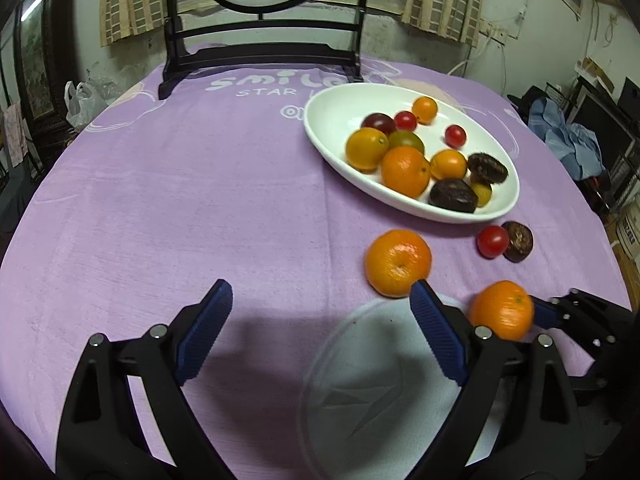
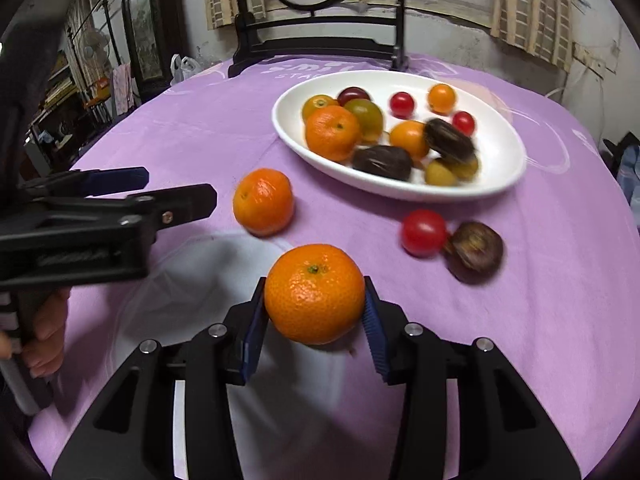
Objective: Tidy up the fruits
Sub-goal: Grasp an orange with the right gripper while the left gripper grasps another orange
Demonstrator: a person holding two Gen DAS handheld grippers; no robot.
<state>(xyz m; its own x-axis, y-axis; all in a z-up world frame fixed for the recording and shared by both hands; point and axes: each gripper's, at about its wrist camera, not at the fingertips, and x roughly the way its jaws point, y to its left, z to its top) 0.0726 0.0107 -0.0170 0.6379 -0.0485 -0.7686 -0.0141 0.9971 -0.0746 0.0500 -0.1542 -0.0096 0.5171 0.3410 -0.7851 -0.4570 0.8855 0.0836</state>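
The right gripper (image 2: 315, 307) clamps a round mandarin (image 2: 314, 293), stem end up and toward the far side, above the purple cloth (image 2: 200, 132), while the left gripper (image 1: 320, 312) hangs spread with nothing between its fingers, 1 loose mandarin (image 2: 263, 201) beyond, then the white oval dish (image 2: 505, 184) of fruit.

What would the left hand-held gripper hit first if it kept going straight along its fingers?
Probably nothing soon: the open left hand-held gripper points across bare purple tablecloth. The loose mandarin sits just off its right finger, the white dish further right. Depth is unclear.
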